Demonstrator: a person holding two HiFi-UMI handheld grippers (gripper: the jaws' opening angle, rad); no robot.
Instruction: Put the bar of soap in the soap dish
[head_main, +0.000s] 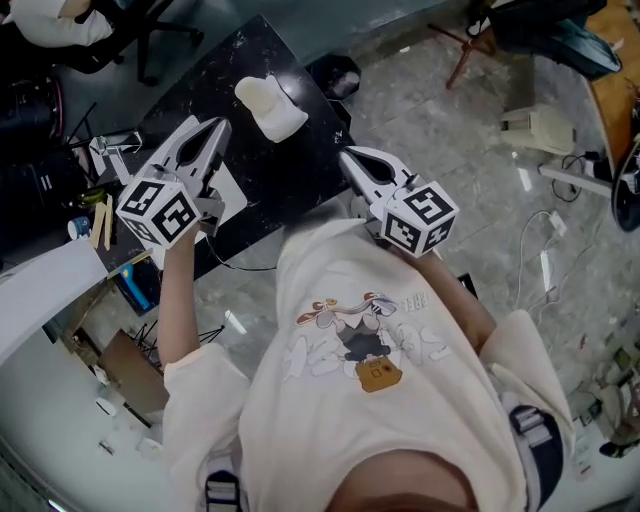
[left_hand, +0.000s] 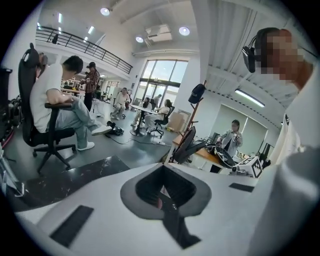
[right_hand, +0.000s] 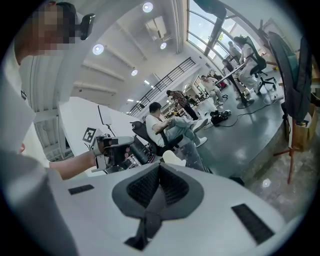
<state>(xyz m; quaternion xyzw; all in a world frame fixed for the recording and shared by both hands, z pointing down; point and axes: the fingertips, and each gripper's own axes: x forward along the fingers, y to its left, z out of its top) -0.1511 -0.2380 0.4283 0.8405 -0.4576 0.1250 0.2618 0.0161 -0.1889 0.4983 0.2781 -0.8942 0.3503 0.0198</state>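
Observation:
A cream-white lump lies on the black marble table near its far edge; I cannot tell the soap from the dish in it. The same pale object peeks over the right gripper's jaws. My left gripper hangs above the table's left part, short of the lump, with its jaws pressed together. A small pinkish speck shows in its jaw hollow; I cannot tell what it is. My right gripper hovers off the table's right edge, shut and empty. The left gripper shows in the right gripper view.
Tools and clutter crowd the table's left side. An office chair stands beyond the table, and a tripod stand and cables lie on the marble floor at the right. People sit at desks in the background.

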